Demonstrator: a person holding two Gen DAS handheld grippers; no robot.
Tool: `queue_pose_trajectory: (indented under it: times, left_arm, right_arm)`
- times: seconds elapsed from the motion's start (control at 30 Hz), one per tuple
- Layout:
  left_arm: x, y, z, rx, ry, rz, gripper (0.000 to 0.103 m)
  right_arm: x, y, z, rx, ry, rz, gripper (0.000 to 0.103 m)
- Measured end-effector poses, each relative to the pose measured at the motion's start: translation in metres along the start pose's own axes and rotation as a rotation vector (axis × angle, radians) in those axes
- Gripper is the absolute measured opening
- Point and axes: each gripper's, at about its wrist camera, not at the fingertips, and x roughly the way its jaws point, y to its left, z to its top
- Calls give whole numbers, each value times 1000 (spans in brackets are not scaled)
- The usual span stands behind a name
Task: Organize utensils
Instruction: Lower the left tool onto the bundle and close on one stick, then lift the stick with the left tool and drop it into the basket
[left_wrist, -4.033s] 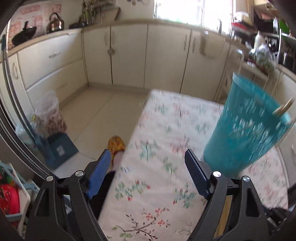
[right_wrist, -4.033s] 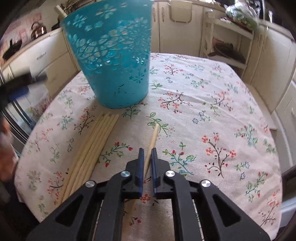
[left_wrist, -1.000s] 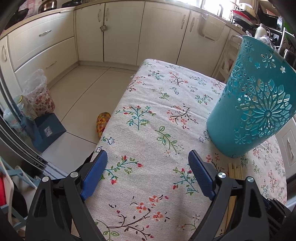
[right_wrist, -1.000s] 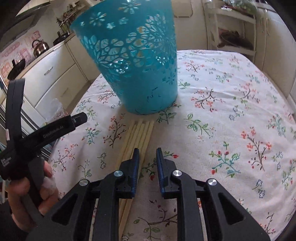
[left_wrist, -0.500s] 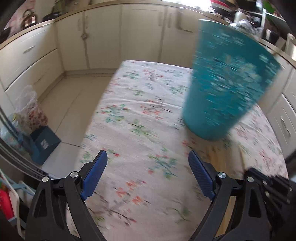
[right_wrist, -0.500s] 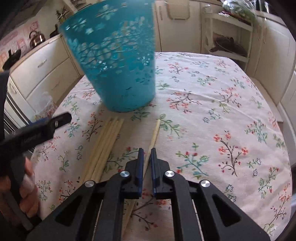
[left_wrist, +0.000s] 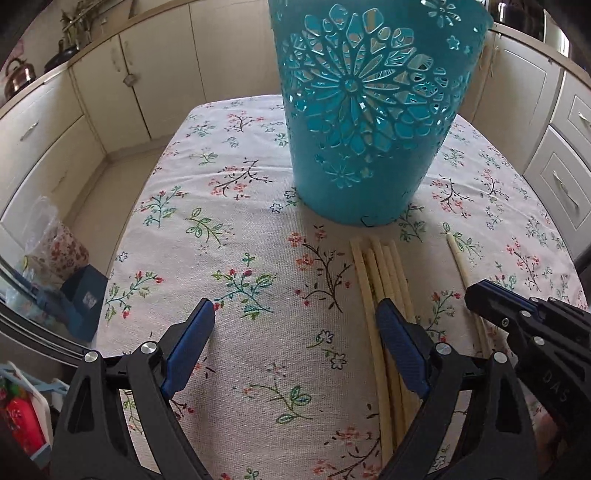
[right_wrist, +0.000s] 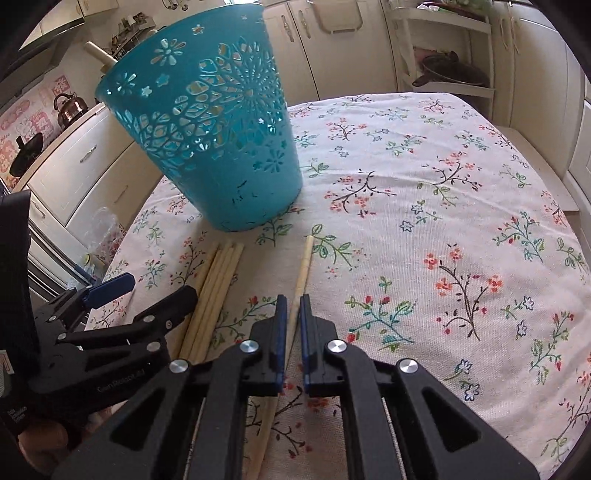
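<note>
Here the right gripper is clenched on a single pale wooden chopstick lying on the floral tablecloth. Just left, the left gripper stands released beside a bundle of pale chopsticks. Beyond stands the teal perforated plastic basket.

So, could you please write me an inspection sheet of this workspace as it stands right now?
Surface: table under a floral tablecloth.
Job's things: upright teal basket with a chopstick end poking above its rim; bundle of chopsticks lying before it; single chopstick apart, to their right.
Clutter: nothing seen on the table.
Grippers: right gripper shut on the single chopstick; left gripper open, one finger over the bundle.
Cables: nothing seen.
Surroundings: cream cabinets, kettle, tiled floor.
</note>
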Motion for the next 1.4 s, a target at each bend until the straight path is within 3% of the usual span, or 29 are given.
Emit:
queue_pose_trajectory:
  times: [0.13, 0.3, 0.37, 0.4, 0.47, 0.5, 0.6, 0.73, 0.8, 0.87, 1.1, 1.27, 1.4]
  left_arm:
    - [-1, -1, 1, 16, 3, 15, 85]
    - [5, -9, 7, 25, 13, -5, 70]
    - [5, -13, 10, 43, 8, -21, 50]
    - [5, -14, 12, 46, 8, -29, 44]
    - [5, -13, 14, 41, 10, -59, 20]
    - [3, -12, 13, 31, 17, -89, 17]
    - [4, -8, 16, 7, 51, -110, 16]
    - [9, -15, 24, 32, 76, -66, 16]
    - [10, -17, 25, 50, 73, -66, 7]
    - [7, -12, 22, 33, 75, -101, 5]
    - [-37, 32, 12, -74, -67, -184, 5]
    - [-88, 55, 28, -115, -218, -228, 5]
    - [-112, 65, 47, -131, -292, -246, 5]
  right_arm:
    - [1, 0, 1, 2, 0, 6, 9]
    - [1, 1, 0, -2, -8, 3, 10]
    - [1, 1, 0, -3, -11, 3, 11]
    - [1, 1, 0, -3, -12, 3, 11]
    - [1, 2, 0, -3, -13, 3, 11]
    - [1, 2, 0, -3, -14, 3, 11]
    - [2, 2, 0, -3, -16, 4, 12]
    - [3, 3, 1, -7, -18, 9, 15]
    - [3, 4, 1, -11, -18, 10, 16]
    - [3, 3, 1, -6, -20, 16, 16]
    - [3, 4, 1, -15, -23, 20, 21]
    - [3, 7, 2, -27, -24, 16, 23]
    - [3, 6, 2, -23, -25, 19, 23]
